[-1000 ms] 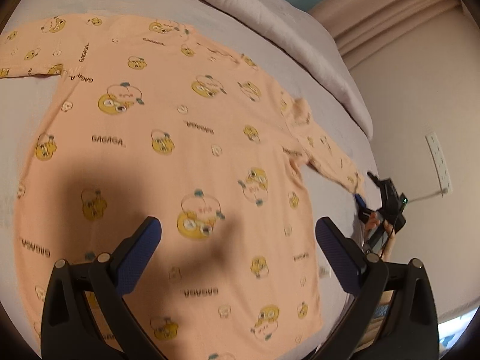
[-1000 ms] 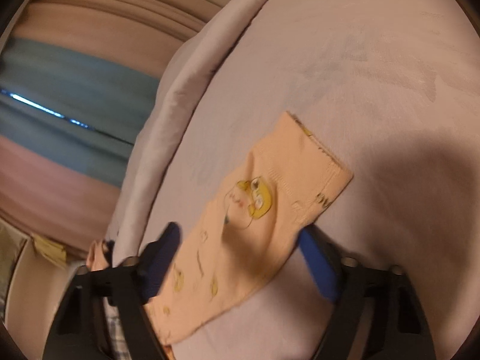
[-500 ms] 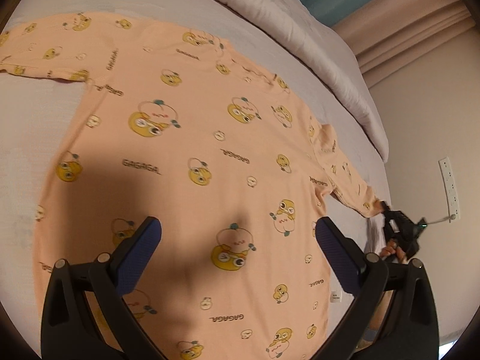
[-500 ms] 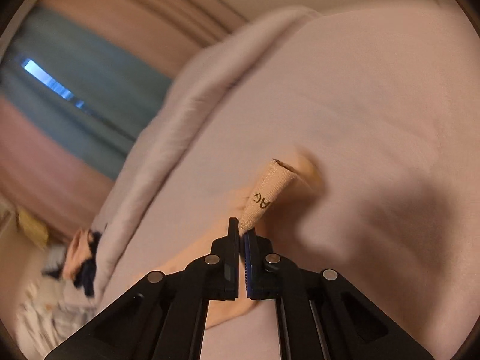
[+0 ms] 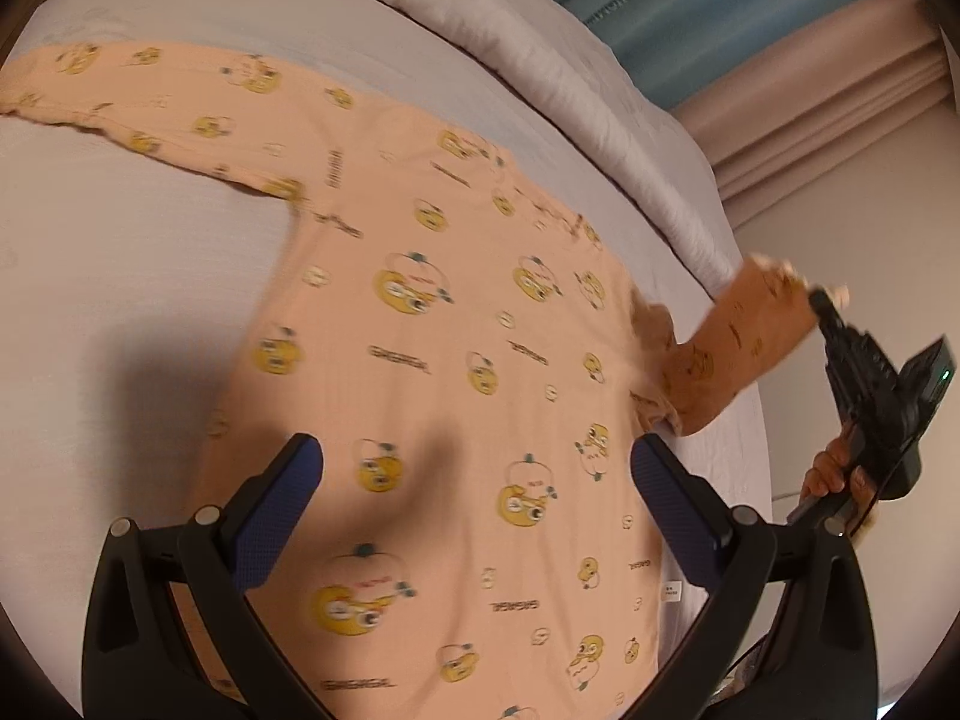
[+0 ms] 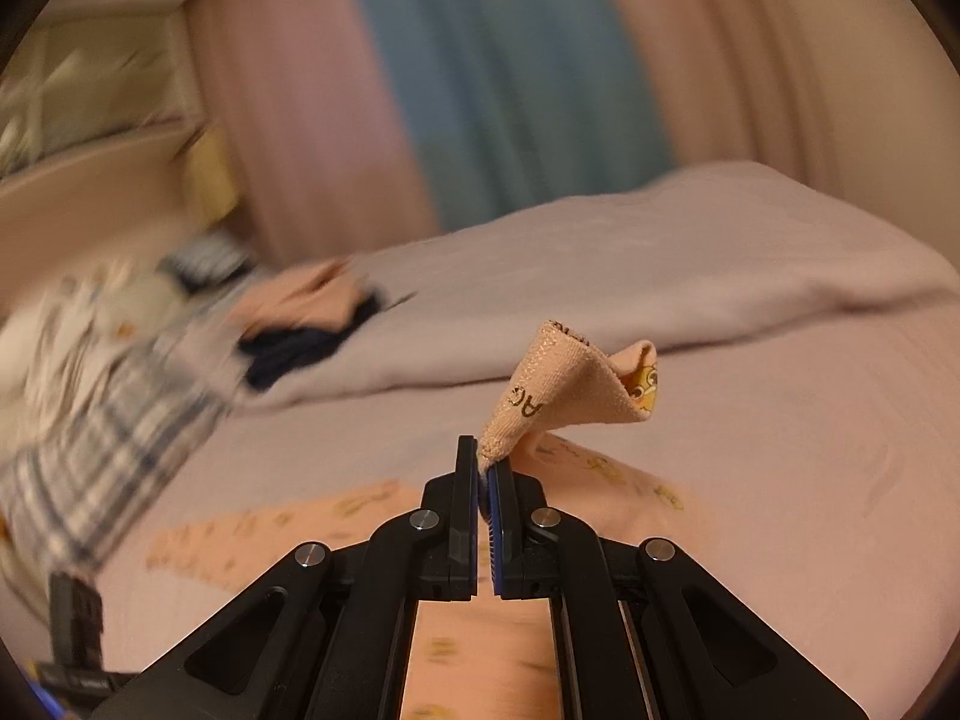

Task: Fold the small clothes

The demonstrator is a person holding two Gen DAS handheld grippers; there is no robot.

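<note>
A peach long-sleeved shirt [image 5: 432, 360] printed with yellow ducks lies spread flat on the pale bed sheet [image 5: 120, 300]. My left gripper [image 5: 477, 480] is open and empty, hovering above the shirt's lower body. My right gripper [image 6: 487, 468] is shut on the cuff of the shirt's right sleeve [image 6: 564, 384] and holds it lifted off the bed. In the left wrist view the raised sleeve [image 5: 738, 336] slopes up to the right gripper [image 5: 822, 306] at the bed's right edge. The shirt's other sleeve [image 5: 150, 96] lies stretched out to the far left.
A rolled grey duvet [image 5: 600, 102] runs along the far side of the bed. A blurred pile of other clothes [image 6: 180, 324] lies on it at the left in the right wrist view. Curtains [image 6: 480, 78] and a wall lie beyond.
My right gripper shut on the sleeve cuff and lifted it up off the bed, swinging toward the shirt. My left gripper stayed open and drifted down the shirt's body.
</note>
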